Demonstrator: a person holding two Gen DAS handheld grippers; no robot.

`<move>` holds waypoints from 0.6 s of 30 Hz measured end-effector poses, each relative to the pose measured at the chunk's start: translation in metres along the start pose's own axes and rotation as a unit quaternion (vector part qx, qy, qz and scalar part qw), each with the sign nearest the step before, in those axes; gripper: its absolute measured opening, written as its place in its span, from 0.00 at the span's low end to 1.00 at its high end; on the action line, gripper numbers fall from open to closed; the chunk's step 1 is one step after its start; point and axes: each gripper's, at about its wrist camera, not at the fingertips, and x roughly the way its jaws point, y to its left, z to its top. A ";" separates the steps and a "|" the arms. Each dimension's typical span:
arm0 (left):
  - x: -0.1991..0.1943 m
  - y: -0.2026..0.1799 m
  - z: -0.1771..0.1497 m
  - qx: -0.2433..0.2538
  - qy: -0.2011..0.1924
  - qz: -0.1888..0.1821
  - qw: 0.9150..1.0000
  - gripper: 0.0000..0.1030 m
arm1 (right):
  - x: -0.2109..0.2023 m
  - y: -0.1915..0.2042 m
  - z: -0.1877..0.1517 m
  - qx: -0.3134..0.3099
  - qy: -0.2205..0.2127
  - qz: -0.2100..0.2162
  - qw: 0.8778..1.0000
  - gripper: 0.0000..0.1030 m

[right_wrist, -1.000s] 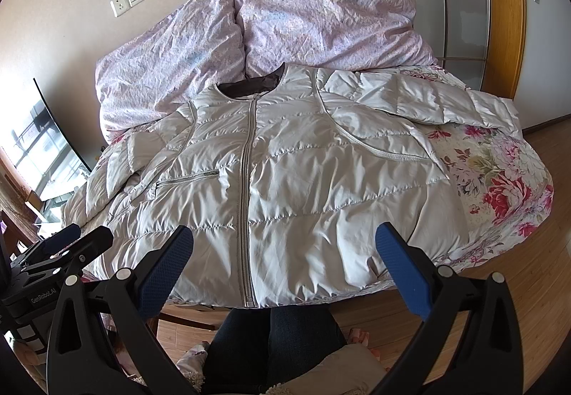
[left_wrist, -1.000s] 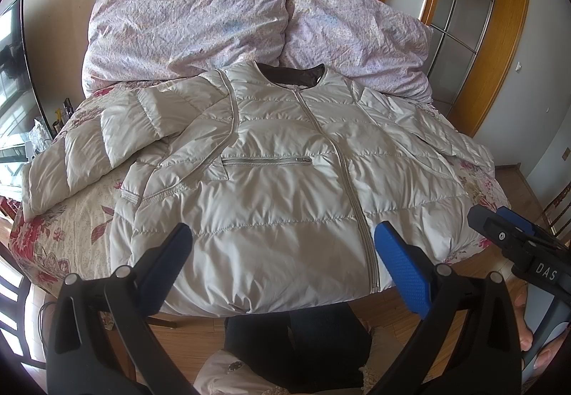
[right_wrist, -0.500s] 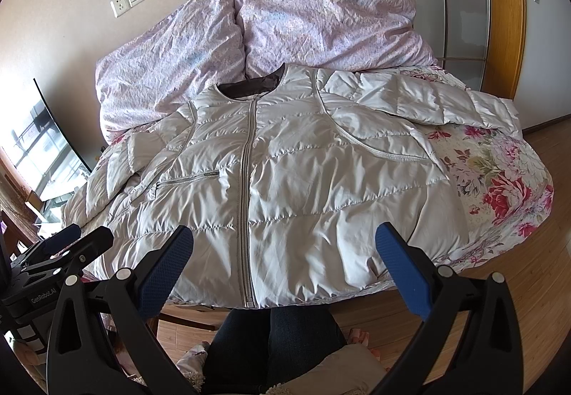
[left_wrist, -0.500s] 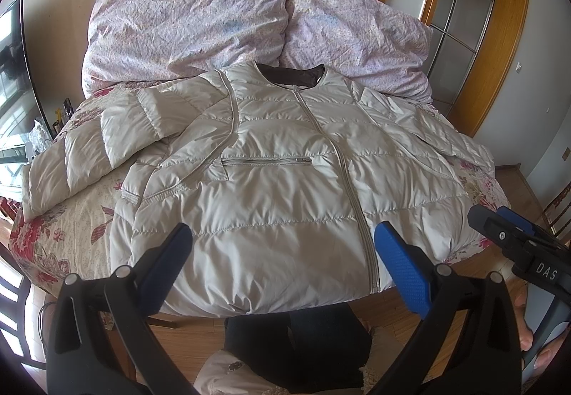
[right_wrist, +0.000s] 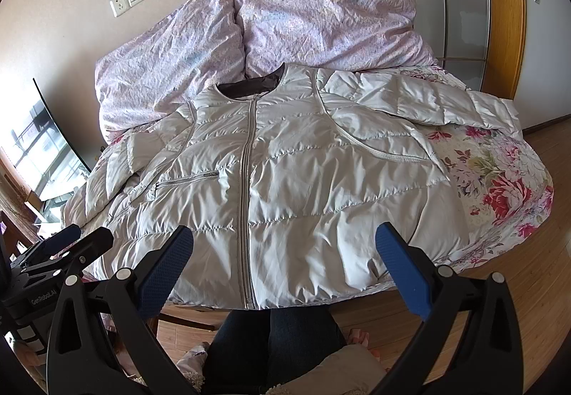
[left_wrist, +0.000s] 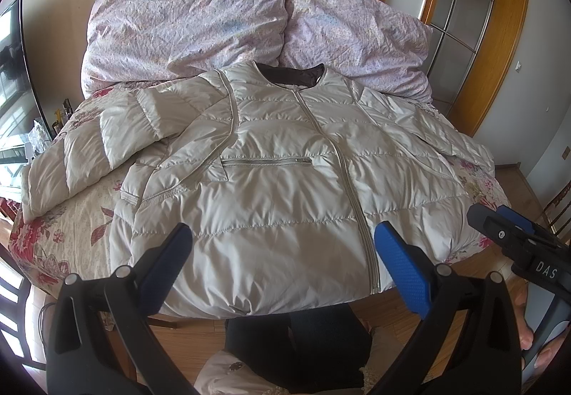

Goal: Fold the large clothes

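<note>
Jacket (left_wrist: 285, 202) spread flat, zipped, front up on bed (right_wrist: 499, 188), sleeves out sideways, ready for 1st fold. L gripper (left_wrist: 282, 266) & R gripper (right_wrist: 283, 266) both wide, empty, hovering near hem w/ nothing gripped yet

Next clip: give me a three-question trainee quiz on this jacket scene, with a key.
1. True or false: the puffer jacket lies front up with its zipper closed.
2. What is the left gripper holding? A) a sleeve B) the hem C) nothing
3. How many pillows lean at the head of the bed?

Key:
1. True.
2. C; both the left gripper and the right gripper are open, short of the hem.
3. Two.
</note>
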 end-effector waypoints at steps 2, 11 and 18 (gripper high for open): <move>0.000 0.000 0.000 0.000 0.000 0.000 1.000 0.98 | 0.000 0.000 0.000 0.000 0.000 0.000 1.000 0.99; 0.006 0.002 0.002 -0.002 0.001 0.003 1.000 0.98 | 0.004 -0.007 0.005 0.012 -0.002 -0.001 1.000 0.99; 0.040 0.023 0.013 -0.023 0.028 0.005 0.999 0.98 | 0.041 -0.073 0.019 0.123 -0.039 0.080 0.988 0.99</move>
